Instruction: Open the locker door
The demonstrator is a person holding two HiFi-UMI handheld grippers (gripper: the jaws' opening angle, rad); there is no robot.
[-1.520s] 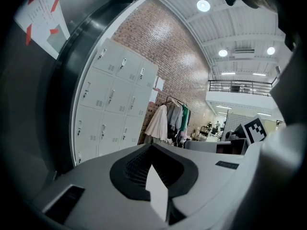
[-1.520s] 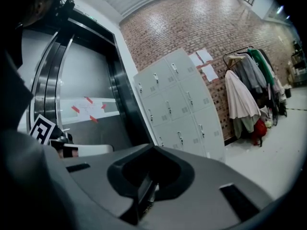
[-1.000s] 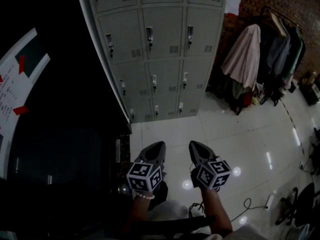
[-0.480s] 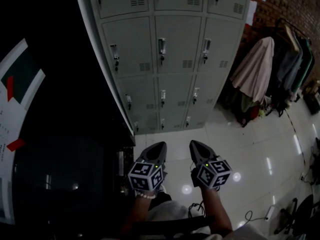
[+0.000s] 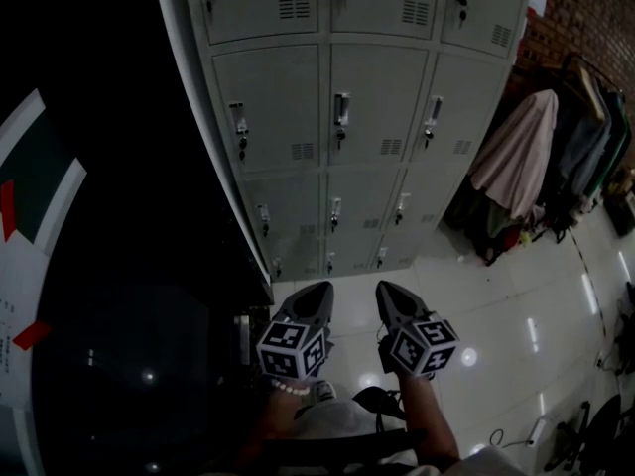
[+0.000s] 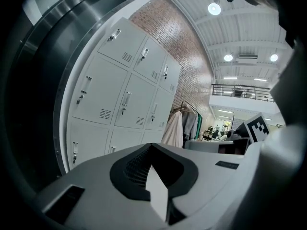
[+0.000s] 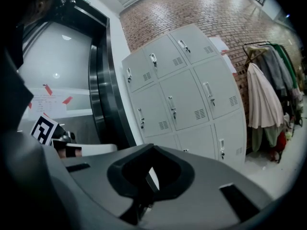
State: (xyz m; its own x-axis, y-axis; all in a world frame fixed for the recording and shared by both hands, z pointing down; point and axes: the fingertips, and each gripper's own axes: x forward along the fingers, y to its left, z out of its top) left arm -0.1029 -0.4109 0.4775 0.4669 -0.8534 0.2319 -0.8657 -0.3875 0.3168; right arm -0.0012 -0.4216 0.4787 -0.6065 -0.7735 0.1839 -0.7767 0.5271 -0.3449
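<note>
A bank of grey metal lockers point(image 5: 337, 117) fills the top of the head view, and every door I can see is closed. Each door has a small handle with a lock, such as the one on the middle door point(image 5: 340, 107). My left gripper point(image 5: 317, 290) and right gripper point(image 5: 385, 288) hang side by side low in the view, over the floor and well short of the lockers. Both are shut with nothing in them. The left gripper view shows the left gripper point(image 6: 151, 145) pointing at the lockers point(image 6: 124, 99). From the right gripper point(image 7: 152, 146) the lockers point(image 7: 187, 95) are also visible.
A rack of hanging coats point(image 5: 526, 157) stands right of the lockers against a brick wall. A dark steel door frame point(image 5: 198, 186) borders the lockers on the left, with a white notice with red tape point(image 5: 30, 266) beyond. Cables point(image 5: 536, 429) lie on the glossy tiled floor point(image 5: 516, 305).
The lockers have grown larger and slid lower in the head view, so I have come closer to them. Both grippers keep their place and stay shut.
</note>
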